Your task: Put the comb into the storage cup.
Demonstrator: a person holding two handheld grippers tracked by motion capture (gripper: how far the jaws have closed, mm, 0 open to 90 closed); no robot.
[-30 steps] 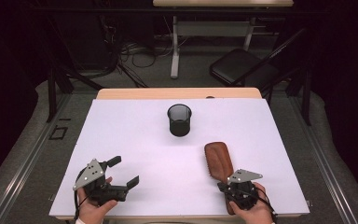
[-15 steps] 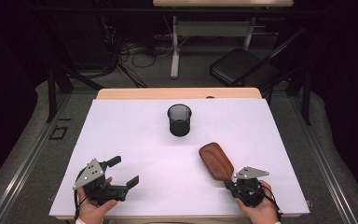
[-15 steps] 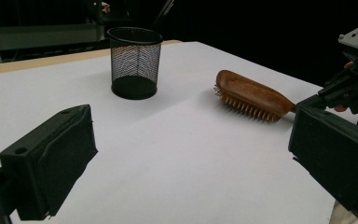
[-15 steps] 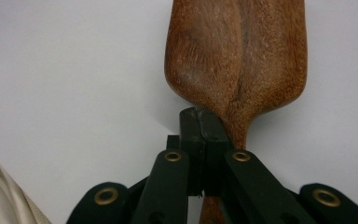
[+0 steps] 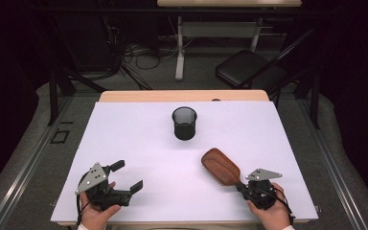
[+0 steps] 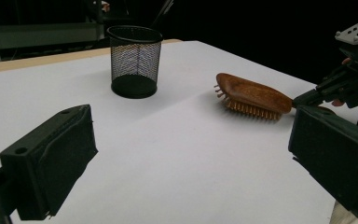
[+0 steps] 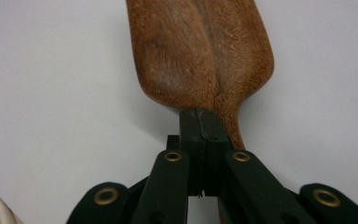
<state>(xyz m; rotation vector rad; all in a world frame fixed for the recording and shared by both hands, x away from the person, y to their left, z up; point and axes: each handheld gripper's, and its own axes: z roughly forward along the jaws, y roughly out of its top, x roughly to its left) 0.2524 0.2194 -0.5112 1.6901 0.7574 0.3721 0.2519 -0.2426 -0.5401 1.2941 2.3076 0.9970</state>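
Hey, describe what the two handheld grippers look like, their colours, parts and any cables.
Both are black. The left gripper has two blocky rectangular jaws and a grey three-cornered plate with small holes on top. The right gripper carries the same grey plate, and a thin black cable loops from its body. In the right gripper view its jaw links are flat black bars joined by brass-coloured rivets. A pale sleeve edge shows at one wrist.

Lab, dark curtained room, floor cables (image 5: 139, 57), white-topped table (image 5: 124, 129)

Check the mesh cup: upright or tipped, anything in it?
Upright and empty. The mesh cup stands on its base on the white table, rim up; the left gripper view shows only its dark bottom through the mesh.
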